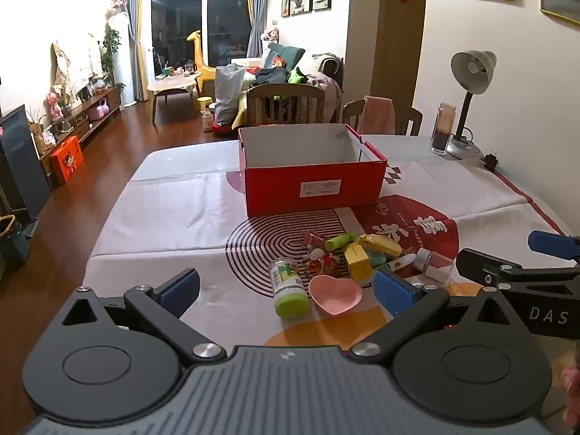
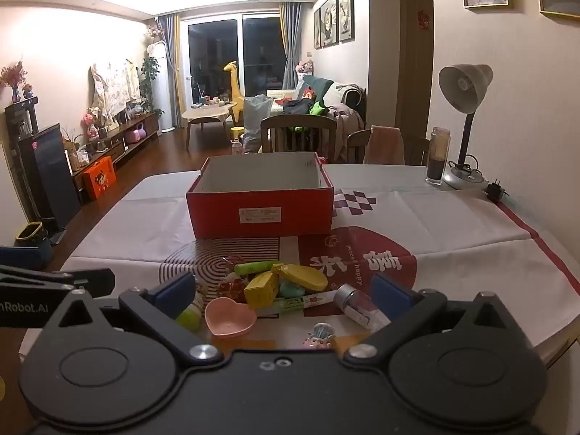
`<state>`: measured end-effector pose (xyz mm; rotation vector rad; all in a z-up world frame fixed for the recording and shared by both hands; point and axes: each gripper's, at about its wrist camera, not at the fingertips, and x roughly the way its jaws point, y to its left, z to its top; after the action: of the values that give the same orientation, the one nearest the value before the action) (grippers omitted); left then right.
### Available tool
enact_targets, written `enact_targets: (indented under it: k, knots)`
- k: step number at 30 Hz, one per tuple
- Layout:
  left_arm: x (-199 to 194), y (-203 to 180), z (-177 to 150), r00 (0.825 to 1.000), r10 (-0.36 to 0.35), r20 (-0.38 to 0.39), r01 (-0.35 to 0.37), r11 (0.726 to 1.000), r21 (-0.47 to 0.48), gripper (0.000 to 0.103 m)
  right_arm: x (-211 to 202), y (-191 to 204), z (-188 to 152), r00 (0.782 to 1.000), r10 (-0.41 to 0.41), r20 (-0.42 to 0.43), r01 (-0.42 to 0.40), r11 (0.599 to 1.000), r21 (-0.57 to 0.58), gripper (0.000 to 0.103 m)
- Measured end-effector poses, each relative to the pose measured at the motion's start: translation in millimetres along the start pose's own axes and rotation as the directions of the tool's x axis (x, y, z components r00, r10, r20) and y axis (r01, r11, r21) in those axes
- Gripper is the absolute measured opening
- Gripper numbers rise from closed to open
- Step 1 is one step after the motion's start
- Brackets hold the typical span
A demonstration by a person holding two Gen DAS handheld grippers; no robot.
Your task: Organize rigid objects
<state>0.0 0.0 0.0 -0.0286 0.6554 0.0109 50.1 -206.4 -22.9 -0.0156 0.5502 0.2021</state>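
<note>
A pile of small objects lies on the tablecloth in front of an empty red box (image 1: 313, 185) (image 2: 260, 210). Nearest are a pink heart-shaped dish (image 1: 335, 295) (image 2: 230, 317), a green-capped bottle (image 1: 288, 286) on its side, a yellow carton (image 1: 358, 262) (image 2: 261, 290), a yellow case (image 2: 304, 275), a green tube (image 2: 255, 266), a marker pen (image 2: 308, 301) and a clear bottle with a silver cap (image 2: 357, 306). My left gripper (image 1: 286, 291) stands open above the near side of the pile, holding nothing. My right gripper (image 2: 284, 293) is open too, with the pile beyond its blue pads.
A desk lamp (image 2: 464, 123) and a glass jar (image 2: 436, 156) stand at the table's far right, with a plug (image 2: 494, 190) beside them. Two wooden chairs (image 2: 299, 134) sit behind the table. A small figurine (image 2: 320, 337) lies near the front edge.
</note>
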Motion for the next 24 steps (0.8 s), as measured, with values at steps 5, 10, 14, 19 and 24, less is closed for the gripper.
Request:
enact_targets:
  k: [5, 10, 14, 19, 24]
  knots:
    - [1.0, -1.8, -0.1, 1.0, 0.017, -0.002, -0.017, 1.0, 0.02, 0.103, -1.4, 0.1, 1.4, 1.0, -0.001, 0.01, 0.002, 1.0, -0.005, 0.103]
    - [-0.6, -0.5, 5.3, 1.0, 0.007, -0.002, -0.007, 1.0, 0.012, 0.103, -2.6, -0.9, -3.3, 1.0, 0.013, 0.014, -0.013, 1.0, 0.007, 0.103]
    - [-4.3, 1.8, 1.9, 1.0, -0.004, 0.001, 0.004, 1.0, 0.003, 0.103, 1.6, 4.3, -7.5, 1.0, -0.005, 0.01, 0.005, 1.0, -0.002, 0.103]
    - [-6.8, 5.8, 1.4, 0.999, -0.032, 0.012, 0.033, 0.999, -0.027, 0.103, -0.5, 4.5, -5.3, 1.0, -0.003, 0.009, 0.003, 1.0, -0.002, 0.103]
    - [-8.0, 7.4, 0.6, 0.999, -0.034, 0.012, 0.034, 0.999, -0.033, 0.103, -1.6, 3.9, -4.3, 1.0, -0.005, 0.011, 0.005, 1.0, -0.001, 0.103]
